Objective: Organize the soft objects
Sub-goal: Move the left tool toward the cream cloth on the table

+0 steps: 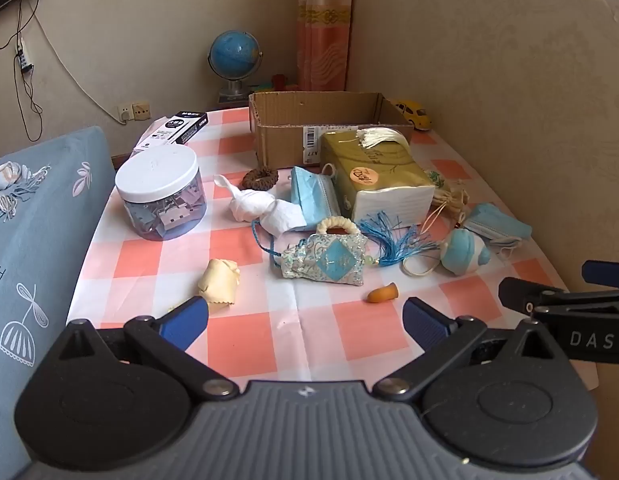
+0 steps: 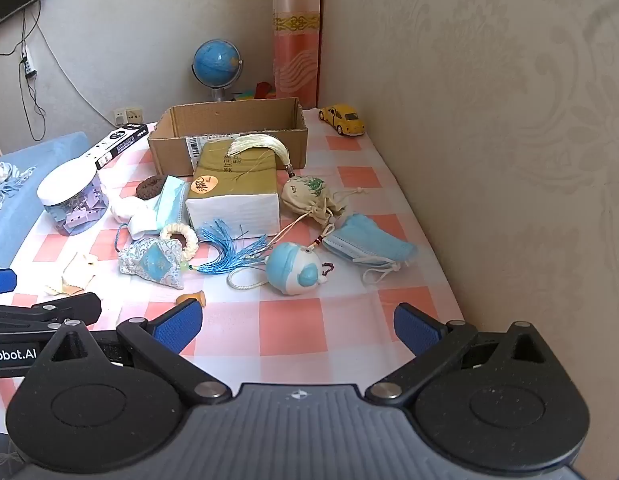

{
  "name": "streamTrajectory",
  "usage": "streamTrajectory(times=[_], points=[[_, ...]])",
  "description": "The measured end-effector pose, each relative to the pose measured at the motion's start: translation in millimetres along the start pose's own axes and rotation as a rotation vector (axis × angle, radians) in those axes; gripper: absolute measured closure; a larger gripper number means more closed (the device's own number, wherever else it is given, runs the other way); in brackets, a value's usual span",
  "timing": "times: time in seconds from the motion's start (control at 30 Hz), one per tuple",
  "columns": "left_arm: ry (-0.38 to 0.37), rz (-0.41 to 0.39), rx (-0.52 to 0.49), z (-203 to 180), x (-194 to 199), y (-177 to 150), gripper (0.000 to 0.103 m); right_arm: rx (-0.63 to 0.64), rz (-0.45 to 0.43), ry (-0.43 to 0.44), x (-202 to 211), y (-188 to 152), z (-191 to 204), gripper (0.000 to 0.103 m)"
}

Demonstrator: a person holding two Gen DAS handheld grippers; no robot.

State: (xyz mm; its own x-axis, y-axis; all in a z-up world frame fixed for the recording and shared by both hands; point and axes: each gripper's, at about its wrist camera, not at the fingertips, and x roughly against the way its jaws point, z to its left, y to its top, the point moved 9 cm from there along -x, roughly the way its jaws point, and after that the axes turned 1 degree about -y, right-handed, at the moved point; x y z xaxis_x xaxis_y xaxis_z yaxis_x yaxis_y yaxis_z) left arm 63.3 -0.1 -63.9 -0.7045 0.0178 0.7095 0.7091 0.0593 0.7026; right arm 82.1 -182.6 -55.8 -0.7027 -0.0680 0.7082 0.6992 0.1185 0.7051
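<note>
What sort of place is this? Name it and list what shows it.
Probably a room in a home, not a lab: a table with a pink checked cloth set in a wallpapered corner, a blue globe by a curtain, and a bed with a blue pillow alongside.

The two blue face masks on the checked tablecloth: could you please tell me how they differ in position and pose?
The left mask leans against the tissue pack, partly propped up; the right mask lies flat near the table's wall-side edge, touching no pack. The left mask overlaps the crumpled white tissue; the right mask lies beside the blue-and-white squishy toy. The right mask's white ear loops trail loose toward the camera; the left mask's barely show. Both are light blue, pleated and folded.
</note>
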Motion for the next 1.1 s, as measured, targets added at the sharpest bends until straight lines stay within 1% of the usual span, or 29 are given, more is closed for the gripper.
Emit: streamTrajectory(times=[0.77,1.1], points=[[-0.001,-0.011,-0.003,-3,2,3,0.0,0.007,-0.005,-0.01,-1,2,-2,0.0],[-0.016,-0.009,-0.009,-2,-11,6,0.0,0.042,-0.014,-0.019,-7,7,1,0.0]])
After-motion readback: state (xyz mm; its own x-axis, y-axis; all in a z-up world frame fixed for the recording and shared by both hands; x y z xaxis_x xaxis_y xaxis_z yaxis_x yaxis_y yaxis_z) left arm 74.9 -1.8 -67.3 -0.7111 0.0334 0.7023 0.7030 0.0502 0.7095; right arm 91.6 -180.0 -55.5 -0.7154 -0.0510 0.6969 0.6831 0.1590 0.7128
